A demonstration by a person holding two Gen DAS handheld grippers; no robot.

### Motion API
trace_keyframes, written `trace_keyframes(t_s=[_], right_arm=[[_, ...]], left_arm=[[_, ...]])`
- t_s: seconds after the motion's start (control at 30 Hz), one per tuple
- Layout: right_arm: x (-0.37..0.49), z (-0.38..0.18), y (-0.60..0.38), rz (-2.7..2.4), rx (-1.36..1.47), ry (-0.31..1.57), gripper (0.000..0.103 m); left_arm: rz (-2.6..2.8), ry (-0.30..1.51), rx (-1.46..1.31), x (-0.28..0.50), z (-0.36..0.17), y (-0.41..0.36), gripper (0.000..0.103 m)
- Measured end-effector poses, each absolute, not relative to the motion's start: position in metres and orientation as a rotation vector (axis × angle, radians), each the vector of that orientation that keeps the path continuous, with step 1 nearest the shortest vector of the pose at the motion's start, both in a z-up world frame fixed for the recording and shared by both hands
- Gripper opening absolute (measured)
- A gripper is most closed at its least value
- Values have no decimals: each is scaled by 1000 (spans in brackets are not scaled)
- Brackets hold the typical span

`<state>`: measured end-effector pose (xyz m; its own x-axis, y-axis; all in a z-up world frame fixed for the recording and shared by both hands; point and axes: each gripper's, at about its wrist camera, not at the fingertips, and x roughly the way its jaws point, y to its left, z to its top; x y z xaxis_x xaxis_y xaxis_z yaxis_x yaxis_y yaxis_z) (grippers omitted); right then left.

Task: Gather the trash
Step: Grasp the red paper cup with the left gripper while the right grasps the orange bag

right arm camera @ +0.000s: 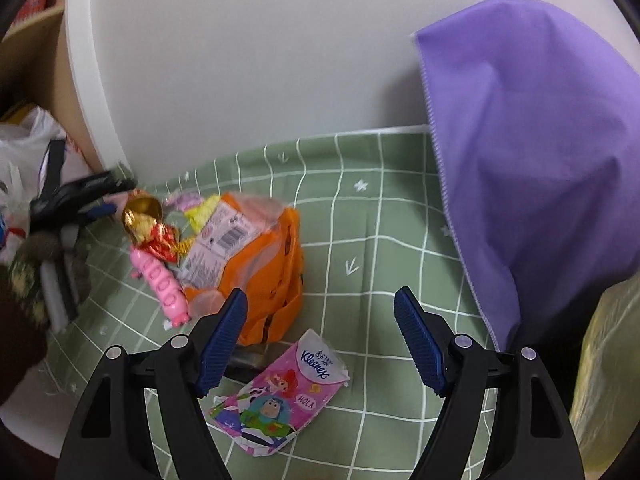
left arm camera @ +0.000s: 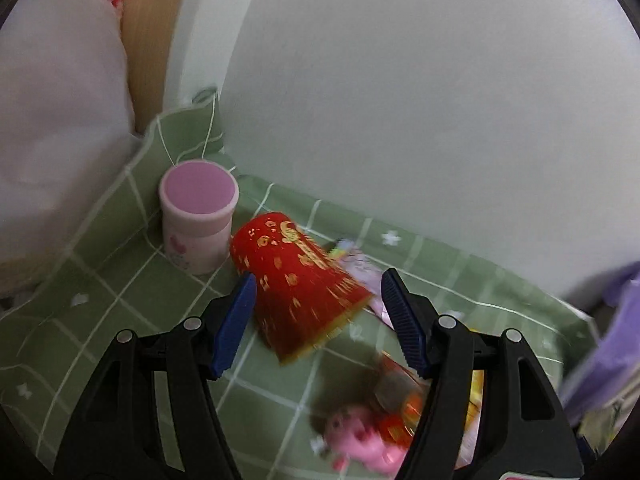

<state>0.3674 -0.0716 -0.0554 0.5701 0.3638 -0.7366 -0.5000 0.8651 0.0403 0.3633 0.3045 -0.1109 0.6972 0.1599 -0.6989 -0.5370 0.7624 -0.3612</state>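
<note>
Left wrist view, left to right: a smooth cylindrical pink tub [left arm camera: 199,220] with a flat matte lid stands upright on the bench, on its green cloth with a white grid [left arm camera: 100,280]. Just beside it a red paper cup [left arm camera: 298,284] with gold print lies tipped on its side, rim toward you. Your left gripper [left arm camera: 318,322] has its ribbed blue jaws apart, either side of the cup; contact cannot be confirmed. A blurred pink wrapper [left arm camera: 360,440] lies nearer you.

Right wrist view, left to right: crinkled gold and red foil [right arm camera: 150,230], a ridged pink sausage-shaped wrapper [right arm camera: 164,286], and a crumpled glossy orange snack bag [right arm camera: 256,264] lie clustered together. A flat printed tissue packet [right arm camera: 280,394] lies near your right gripper [right arm camera: 320,342], jaws wide apart, holding nothing. A soft purple cloth [right arm camera: 540,168] hangs at right.
</note>
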Motion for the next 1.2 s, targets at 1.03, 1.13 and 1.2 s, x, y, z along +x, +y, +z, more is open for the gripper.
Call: trace_keyframes(t_s=[1.03, 1.13, 1.2], right_arm=[[398, -64, -30, 718, -135, 895, 6], [393, -47, -52, 653, -92, 858, 6], [391, -35, -68, 620, -73, 839, 6]], left_arm=[[146, 762, -367, 297, -88, 297, 58], [190, 772, -356, 316, -95, 305, 58], [249, 800, -309, 331, -103, 307, 57]])
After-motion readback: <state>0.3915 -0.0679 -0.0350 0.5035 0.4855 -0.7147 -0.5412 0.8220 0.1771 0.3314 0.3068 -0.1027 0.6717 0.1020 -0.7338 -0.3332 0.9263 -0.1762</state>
